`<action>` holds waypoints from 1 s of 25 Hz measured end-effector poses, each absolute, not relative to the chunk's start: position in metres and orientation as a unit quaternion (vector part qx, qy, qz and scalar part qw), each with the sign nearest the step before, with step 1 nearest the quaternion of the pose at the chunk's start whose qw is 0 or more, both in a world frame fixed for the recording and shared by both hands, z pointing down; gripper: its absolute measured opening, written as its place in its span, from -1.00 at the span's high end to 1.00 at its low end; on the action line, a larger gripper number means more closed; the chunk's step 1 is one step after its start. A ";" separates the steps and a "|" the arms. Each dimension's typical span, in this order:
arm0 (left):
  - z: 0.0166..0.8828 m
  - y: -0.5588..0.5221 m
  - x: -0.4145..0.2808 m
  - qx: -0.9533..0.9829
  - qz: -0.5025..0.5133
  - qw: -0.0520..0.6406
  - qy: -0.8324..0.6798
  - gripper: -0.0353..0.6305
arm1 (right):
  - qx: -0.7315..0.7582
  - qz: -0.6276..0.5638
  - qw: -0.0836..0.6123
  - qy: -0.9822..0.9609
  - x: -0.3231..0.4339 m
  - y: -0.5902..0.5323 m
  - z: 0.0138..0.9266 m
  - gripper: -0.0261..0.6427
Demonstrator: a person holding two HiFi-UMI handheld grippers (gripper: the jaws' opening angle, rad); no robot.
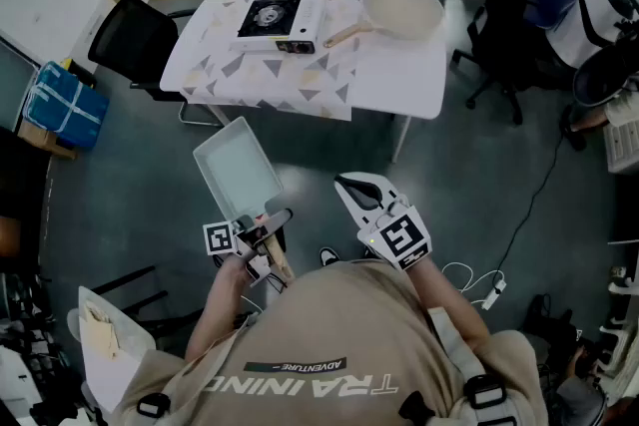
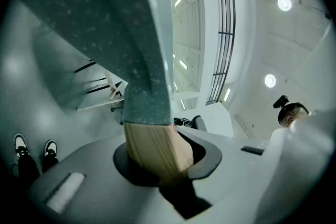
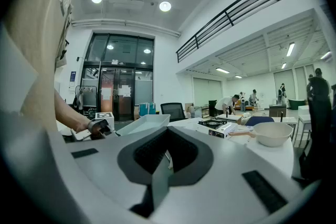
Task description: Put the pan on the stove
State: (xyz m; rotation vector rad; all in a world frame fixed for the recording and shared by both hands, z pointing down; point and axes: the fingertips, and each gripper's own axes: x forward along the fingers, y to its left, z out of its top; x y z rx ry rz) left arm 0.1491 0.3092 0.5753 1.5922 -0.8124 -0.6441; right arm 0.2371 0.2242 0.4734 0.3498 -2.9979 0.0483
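Okay, head view: the left gripper's (image 1: 268,226) fingers are clamped on the pan's (image 1: 238,165) wooden handle (image 1: 278,259), and the pan points ahead at the stove (image 1: 275,18), well off on the tabletop (image 1: 399,75). Left gripper view shows that handle wedged between them. Right gripper view has the right gripper's (image 3: 160,165) fingers pressed together, empty.

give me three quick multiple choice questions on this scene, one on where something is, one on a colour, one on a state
1. Where is the stove?
A. on the table
B. on the floor
C. on a chair

2. What colour is the round pan beside it?
A. red
B. cream
C. black

3. What is the left gripper doing?
A. open and empty
B. shut on the rectangular pan by its handle
C. resting on the table

Answers: 1 A, the head view shows it on the tabletop. 2 B, it looks pale cream. 3 B, the left gripper view shows the wooden handle clamped between the jaws.
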 end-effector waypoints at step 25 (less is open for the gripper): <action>0.609 0.335 0.113 0.663 -0.253 0.611 -0.351 0.71 | 0.137 0.019 0.109 -0.984 0.177 0.232 0.514 0.93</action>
